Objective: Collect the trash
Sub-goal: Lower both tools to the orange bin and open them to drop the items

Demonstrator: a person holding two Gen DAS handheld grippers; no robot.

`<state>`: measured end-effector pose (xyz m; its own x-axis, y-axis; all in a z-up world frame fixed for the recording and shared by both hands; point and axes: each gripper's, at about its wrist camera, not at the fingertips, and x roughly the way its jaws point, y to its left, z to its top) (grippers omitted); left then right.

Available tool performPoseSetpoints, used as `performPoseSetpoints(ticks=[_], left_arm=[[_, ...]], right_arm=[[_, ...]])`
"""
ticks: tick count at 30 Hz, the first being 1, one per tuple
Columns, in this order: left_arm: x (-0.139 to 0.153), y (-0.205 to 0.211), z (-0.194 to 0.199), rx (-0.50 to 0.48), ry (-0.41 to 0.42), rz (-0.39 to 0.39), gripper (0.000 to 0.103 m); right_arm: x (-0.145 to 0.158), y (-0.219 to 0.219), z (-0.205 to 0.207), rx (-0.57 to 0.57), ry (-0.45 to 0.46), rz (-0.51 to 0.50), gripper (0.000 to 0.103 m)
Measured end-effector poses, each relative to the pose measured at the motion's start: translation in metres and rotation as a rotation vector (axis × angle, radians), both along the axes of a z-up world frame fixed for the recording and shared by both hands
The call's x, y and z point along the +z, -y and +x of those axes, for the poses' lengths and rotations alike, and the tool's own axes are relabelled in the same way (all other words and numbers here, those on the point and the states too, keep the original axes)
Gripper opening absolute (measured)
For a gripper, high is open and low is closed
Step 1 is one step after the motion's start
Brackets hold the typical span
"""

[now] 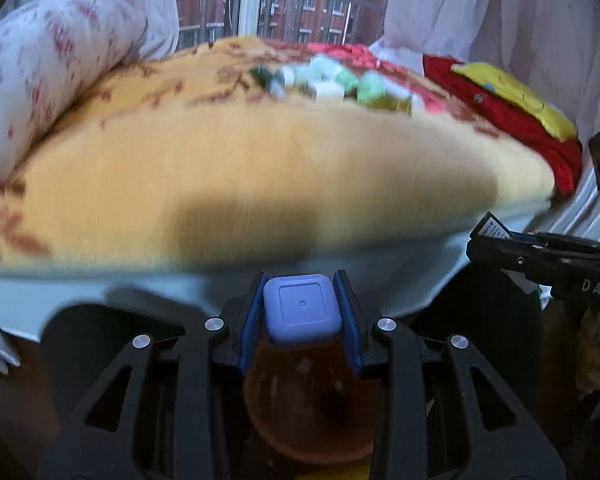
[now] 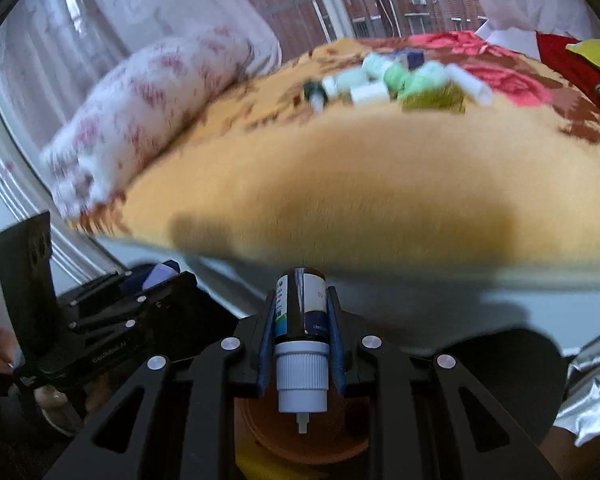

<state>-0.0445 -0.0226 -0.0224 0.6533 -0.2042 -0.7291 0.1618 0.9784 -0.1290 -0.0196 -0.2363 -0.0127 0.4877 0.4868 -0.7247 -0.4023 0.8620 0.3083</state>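
Item 1, left gripper point(image 1: 302, 312): jaws narrow, clamped on a square lilac case point(image 1: 302, 309), held over a brown bin point(image 1: 312, 408) directly beneath.
Item 2, right gripper point(image 2: 300, 320): jaws nearly closed on a dark bottle point(image 2: 300, 300), white cap point(image 2: 302, 376) pointing back toward the camera, the same bin point(image 2: 304, 428) below it.
Item 3, remaining trash point(image 2: 396, 80): a blurred cluster of white and green pieces at the far side of the bed point(image 2: 340, 184), well apart from both grippers.

Handling note: you appear to be at the drop step. Centre each item over the bin's mouth before you release. Release 1 side at a time so the 2 grippers, which sit near each other, do not knock. The bottle is likely to fall cap first; keep it low so it does not bounce out.
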Motion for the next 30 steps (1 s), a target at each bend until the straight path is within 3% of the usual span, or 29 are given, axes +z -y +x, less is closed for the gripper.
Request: performPoseSetpoints(ticks=[5,11,22,24,26,30], left_arm=[[-0.037,-0.003,-0.004,-0.005,-0.105,-0.006,0.033],[-0.061,0.0,0.004,-0.014,-0.199,-0.006,0.033],[-0.083,-0.004,0.014,0.009,-0.3,-0.015,0.034],[-0.085,-0.003,0.015,0.015,-0.316,-0.003,0.034],[-0.09,-0.004,0.017,0.027,-0.335,0.001,0.051],[-0.09,-0.01,0.017,0.041,-0.335,-0.028,0.057]], right_arm=[[-0.031,-0.01,-0.016,-0.009,-0.07,-0.038,0.023],[-0.06,-0.019,-0.012,-0.001,-0.167,-0.065,0.023],[-0.082,-0.022,-0.002,0.004,-0.244,-0.092,0.023],[-0.085,-0.022,-0.001,0.004,-0.257,-0.097,0.027],[-0.087,-0.02,0.0,-0.007,-0.259,-0.097,0.046],[-0.083,-0.014,0.0,-0.025,-0.242,-0.081,0.047]])
